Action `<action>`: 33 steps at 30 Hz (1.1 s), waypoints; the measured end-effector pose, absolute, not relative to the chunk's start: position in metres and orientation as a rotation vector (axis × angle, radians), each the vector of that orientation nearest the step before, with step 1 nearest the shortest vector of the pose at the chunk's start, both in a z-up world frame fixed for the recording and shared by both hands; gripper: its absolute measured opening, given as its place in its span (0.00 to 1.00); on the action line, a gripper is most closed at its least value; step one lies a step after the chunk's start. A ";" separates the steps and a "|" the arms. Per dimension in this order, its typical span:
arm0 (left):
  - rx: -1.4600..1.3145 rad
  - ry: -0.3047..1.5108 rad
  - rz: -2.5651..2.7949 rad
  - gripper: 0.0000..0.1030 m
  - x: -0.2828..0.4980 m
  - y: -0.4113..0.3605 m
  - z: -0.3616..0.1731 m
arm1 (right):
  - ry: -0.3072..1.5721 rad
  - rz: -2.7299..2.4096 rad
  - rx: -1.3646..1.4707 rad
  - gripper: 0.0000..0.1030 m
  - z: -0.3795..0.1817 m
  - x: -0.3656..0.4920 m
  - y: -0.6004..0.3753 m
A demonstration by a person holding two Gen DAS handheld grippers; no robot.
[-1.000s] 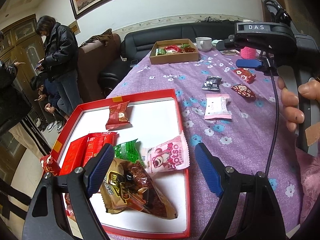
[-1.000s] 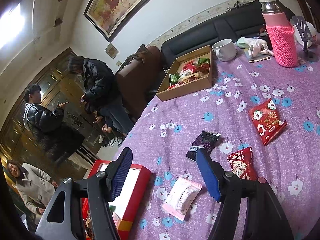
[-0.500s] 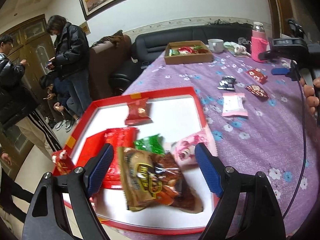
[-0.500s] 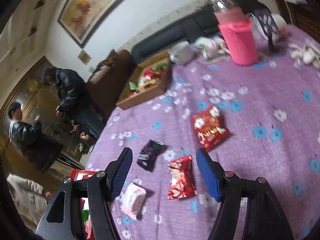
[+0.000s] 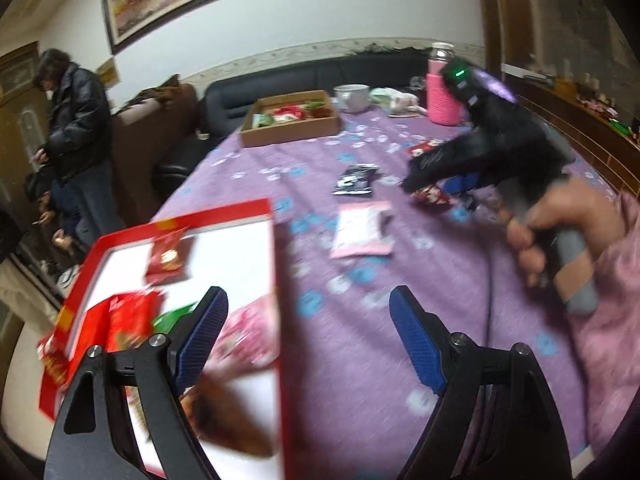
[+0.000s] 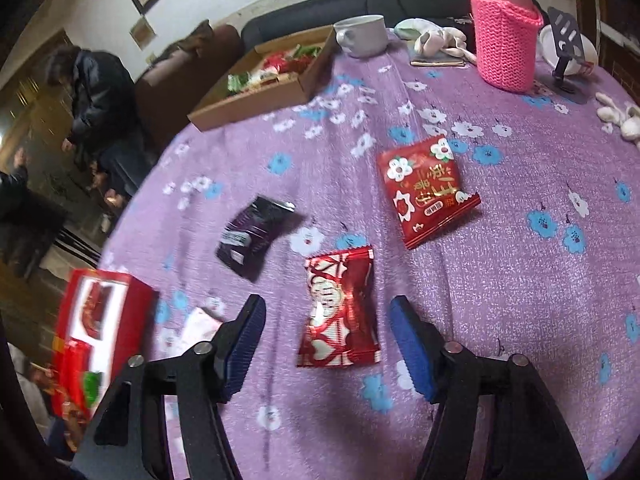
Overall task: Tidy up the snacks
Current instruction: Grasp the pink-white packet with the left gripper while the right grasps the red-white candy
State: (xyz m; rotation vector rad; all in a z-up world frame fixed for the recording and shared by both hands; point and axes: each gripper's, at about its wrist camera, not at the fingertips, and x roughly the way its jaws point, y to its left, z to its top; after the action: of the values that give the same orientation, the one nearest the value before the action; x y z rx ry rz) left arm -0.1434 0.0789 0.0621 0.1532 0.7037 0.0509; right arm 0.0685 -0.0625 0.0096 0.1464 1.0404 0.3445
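At the far left a shallow red cardboard tray with a white floor [image 5: 269, 240] sits on the table, blurred, holding a small dark-red sachet [image 5: 168, 258], a larger red packet [image 5: 128, 316], a green wrapper [image 5: 174, 316], a pink printed pouch [image 5: 250, 332] and a brown crinkled bag [image 5: 228, 420]. The left gripper [image 5: 308, 334] hangs over the tray's right edge, its blue-padded jaws spread wide with nothing between them, one finger above the tray and the other above the purple flower-printed tablecloth [image 5: 360, 360]. To the right of the tray, loose on the cloth, lie a pale pink flat sachet [image 5: 362, 230] and, beyond it, a black foil sachet [image 5: 356, 180]. Further right comes the right gripper [image 6: 328, 338], held by a hand [image 5: 560, 224] in a pink sleeve; its jaws have just been closing, yet they stand apart, and a shiny red wrapper with white hearts [image 6: 340, 308] lies flat on the cloth between the fingers, touched by neither pad. Beyond and to the right of that wrapper rests a bigger red pouch with white flowers [image 6: 426, 190]. At the back of the table, from left to right, stand an open brown cardboard box of mixed snacks [image 6: 260, 96], a white mug [image 6: 362, 36] and a bottle in a pink knitted sleeve [image 6: 504, 40].
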 end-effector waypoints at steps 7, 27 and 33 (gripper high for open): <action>0.133 0.807 0.060 0.81 -0.072 0.064 0.050 | 1.002 0.264 -0.005 0.30 0.003 0.068 -0.056; 0.020 0.930 -0.017 0.36 -0.009 0.066 0.012 | 1.017 0.339 0.236 0.24 0.013 0.076 -0.085; -0.005 0.874 -0.013 0.34 -0.029 0.069 0.032 | 0.990 0.365 0.250 0.24 0.021 0.073 -0.086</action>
State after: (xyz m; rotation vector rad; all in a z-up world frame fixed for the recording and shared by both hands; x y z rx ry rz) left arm -0.0285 0.0685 0.0319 -0.0054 0.8742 -0.0133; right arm 0.0727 -0.0862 0.0210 0.2504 0.9896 0.3649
